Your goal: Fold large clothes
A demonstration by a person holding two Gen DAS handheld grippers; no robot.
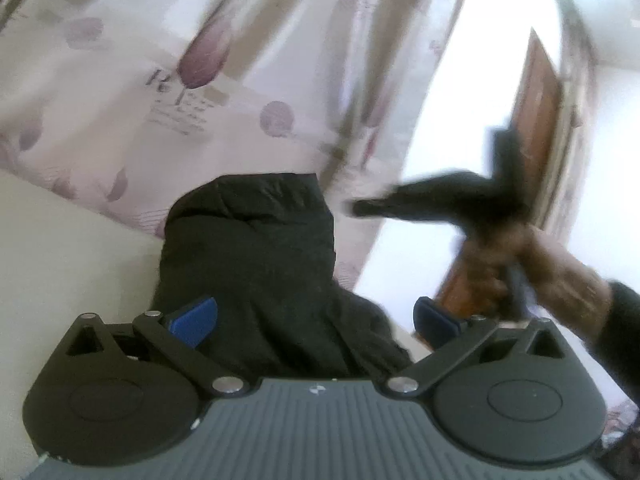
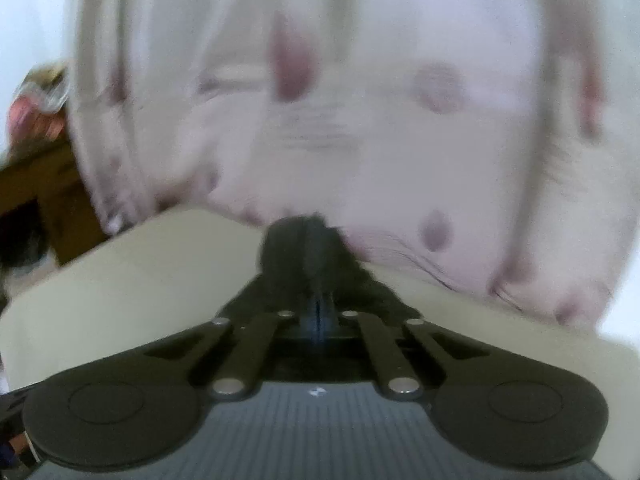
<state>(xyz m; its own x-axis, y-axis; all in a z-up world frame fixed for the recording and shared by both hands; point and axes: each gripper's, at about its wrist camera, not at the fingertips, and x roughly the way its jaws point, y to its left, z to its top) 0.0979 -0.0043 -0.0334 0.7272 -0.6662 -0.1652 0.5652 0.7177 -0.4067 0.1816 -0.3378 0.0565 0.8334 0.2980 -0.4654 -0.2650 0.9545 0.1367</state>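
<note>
A plain cream bench [image 1: 60, 248] carries a dark padded garment [image 1: 256, 272], bunched and folded upon itself, lying directly on the surface; from the right wrist view the same bench [image 2: 132, 280] runs pale and bare leftward of the cloth.

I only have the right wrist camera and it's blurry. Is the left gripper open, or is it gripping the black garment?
Observer: The left gripper is open. Its blue pads stand wide apart and press on nothing, with the black garment lying ahead between them.
Operator: Is the garment lying flat?
Observer: No. It sits in a puffy heap on the cream surface, its far end towards the patterned curtain.
Operator: Can you see my right gripper from that side?
Observer: Yes, but blurred. At the right of the left wrist view, a hand holds the right gripper apart from the heap, in front of a brown door.
</note>
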